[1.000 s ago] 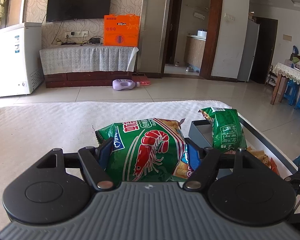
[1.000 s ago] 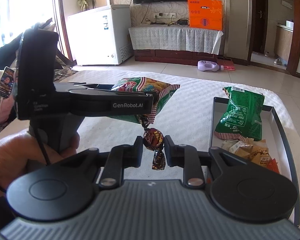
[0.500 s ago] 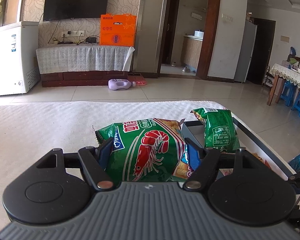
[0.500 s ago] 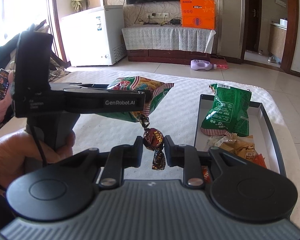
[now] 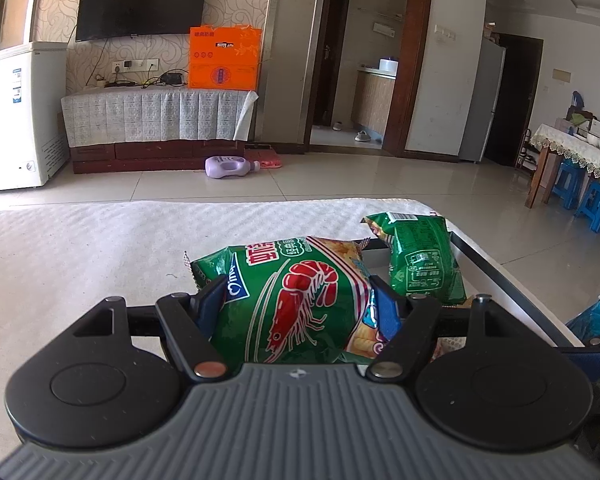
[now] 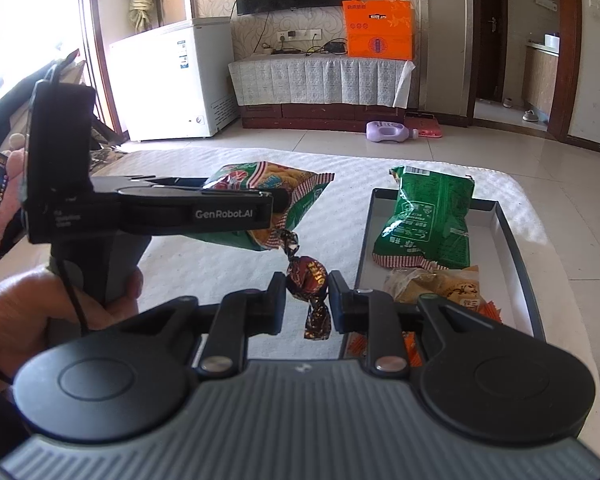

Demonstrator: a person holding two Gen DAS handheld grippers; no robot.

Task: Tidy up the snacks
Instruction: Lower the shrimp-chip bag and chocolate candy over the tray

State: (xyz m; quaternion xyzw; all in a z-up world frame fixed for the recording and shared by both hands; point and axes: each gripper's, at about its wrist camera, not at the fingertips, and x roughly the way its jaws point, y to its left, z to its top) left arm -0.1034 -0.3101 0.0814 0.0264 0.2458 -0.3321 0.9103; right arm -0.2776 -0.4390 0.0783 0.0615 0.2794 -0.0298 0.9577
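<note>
Right wrist: tray (image 6: 516,240) nearer than before.

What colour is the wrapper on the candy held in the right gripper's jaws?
Dark brown with gold lettering; the candy shows best in the right wrist view.

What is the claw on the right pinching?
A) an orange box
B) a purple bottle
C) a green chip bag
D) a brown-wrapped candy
D: the right claw is shut on the brown-wrapped candy, which hangs between its fingers above the white table.
</note>
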